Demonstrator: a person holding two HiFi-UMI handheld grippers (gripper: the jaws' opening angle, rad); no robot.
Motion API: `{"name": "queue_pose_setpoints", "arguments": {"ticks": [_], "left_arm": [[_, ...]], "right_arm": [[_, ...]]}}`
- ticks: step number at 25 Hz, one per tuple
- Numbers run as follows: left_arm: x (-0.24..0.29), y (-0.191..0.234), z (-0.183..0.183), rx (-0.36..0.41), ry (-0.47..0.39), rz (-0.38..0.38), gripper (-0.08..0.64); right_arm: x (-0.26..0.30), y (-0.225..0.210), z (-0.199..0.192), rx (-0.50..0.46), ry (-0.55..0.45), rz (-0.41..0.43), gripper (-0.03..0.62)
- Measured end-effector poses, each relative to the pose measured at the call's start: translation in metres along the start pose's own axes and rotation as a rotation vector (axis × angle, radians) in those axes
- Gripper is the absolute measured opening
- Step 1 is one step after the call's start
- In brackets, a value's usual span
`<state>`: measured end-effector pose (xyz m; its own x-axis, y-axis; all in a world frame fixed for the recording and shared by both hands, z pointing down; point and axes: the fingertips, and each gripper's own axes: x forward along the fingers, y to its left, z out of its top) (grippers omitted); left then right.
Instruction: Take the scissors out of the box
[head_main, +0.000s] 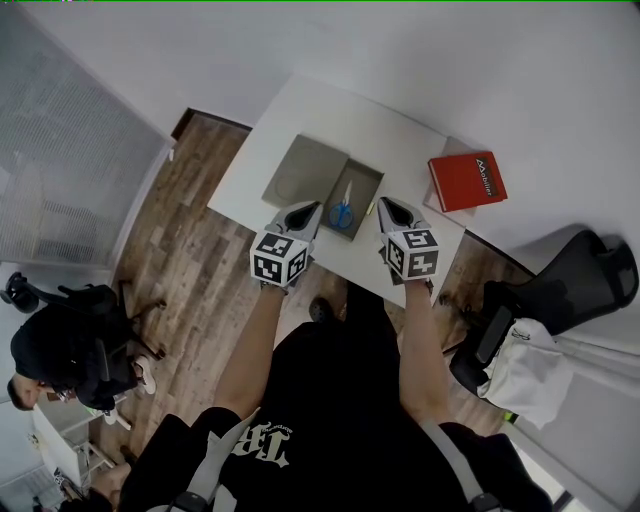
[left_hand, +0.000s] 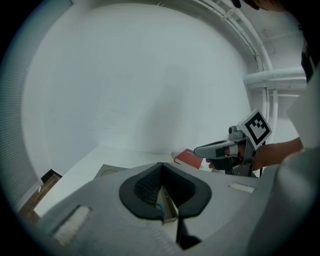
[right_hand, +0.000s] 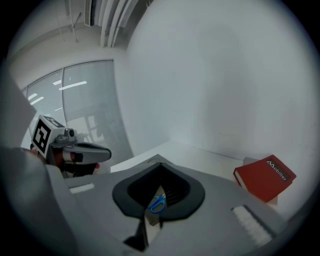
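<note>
Left grey gripper (head_main: 312, 208): jaws together, empty, just beside the open grey-brown cardboard box (head_main: 363, 187). Blue-handled steel scissors (head_main: 342, 212) lie inside it. Right grey gripper (head_main: 386, 205): jaws together, empty. Step: approach. Next, likely: part 1 gripper's jaws, reach in.

White walls (head_main: 480, 60) enclose a white tabletop (head_main: 290, 120) standing on a wood-plank floor (head_main: 190, 250). 1 black office chair (head_main: 570, 280) sits at the right, another black chair (head_main: 100, 300) at the left below a frosted partition (head_main: 60, 150); strip lights (right_hand: 74, 86) glint on its glazing
</note>
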<state>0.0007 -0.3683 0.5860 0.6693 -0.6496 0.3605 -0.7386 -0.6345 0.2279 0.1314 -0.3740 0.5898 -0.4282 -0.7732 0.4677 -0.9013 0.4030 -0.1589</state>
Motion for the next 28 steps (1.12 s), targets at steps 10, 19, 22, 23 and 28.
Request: {"name": "queue_pose_setpoints", "arguments": {"ticks": [10,19,22,23,28], "left_arm": [[-0.003,0.016,-0.006,-0.002,0.001,0.016,-0.002],[-0.005,0.04,-0.016,0.006,0.021,0.03,-0.002],[-0.004,0.046,-0.02,0.013,0.029,0.026,-0.002],[-0.003,0.048,-0.021,0.016,0.03,0.025,-0.002],[-0.001,0.06,-0.03,0.017,0.034,0.024,-0.002]], "right_arm": [[0.05,0.019,-0.053,0.041,0.179,0.012,0.003],[0.094,0.022,-0.094,0.091,0.323,-0.009,0.065],[0.107,0.023,-0.108,0.114,0.38,-0.025,0.074],[0.11,0.023,-0.113,0.118,0.4,-0.035,0.075],[0.124,0.022,-0.144,0.134,0.497,-0.08,0.101]]}}
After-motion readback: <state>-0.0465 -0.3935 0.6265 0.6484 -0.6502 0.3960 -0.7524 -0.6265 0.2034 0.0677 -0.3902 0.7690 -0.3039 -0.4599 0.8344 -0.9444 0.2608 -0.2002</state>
